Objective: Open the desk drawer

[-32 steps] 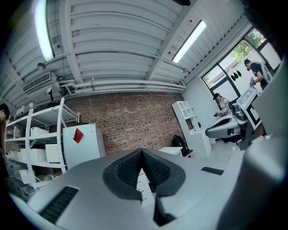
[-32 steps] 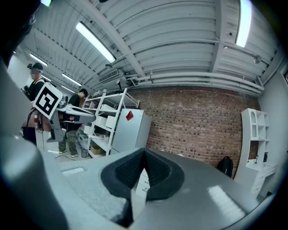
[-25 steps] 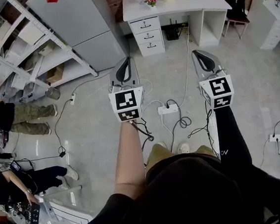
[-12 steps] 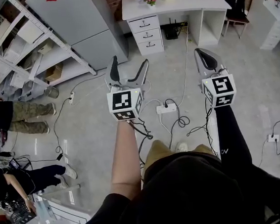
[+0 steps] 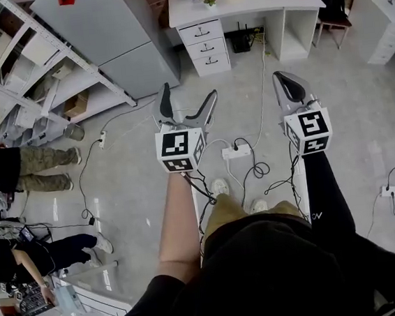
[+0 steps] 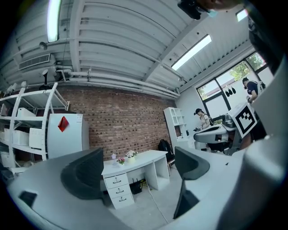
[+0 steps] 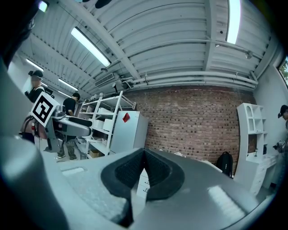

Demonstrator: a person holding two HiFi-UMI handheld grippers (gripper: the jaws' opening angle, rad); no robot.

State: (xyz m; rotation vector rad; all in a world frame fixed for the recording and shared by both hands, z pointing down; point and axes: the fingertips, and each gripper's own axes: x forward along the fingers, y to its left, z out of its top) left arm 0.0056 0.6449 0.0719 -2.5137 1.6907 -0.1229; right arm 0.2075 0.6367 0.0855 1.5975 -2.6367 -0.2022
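Approach stage: left gripper (image 5: 188, 91), jaws just opened wide, empty; right gripper (image 5: 281, 80) closed. Desk drawer (image 5: 213, 33), upper centre, well apart; its handle (image 5: 200, 33) must be reached next.

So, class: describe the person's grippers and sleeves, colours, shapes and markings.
Left gripper and right gripper: pale grey curved jaws with dark pads, each bearing a white cube with black square markers. Right sleeve long and black; left sleeve short and dark.
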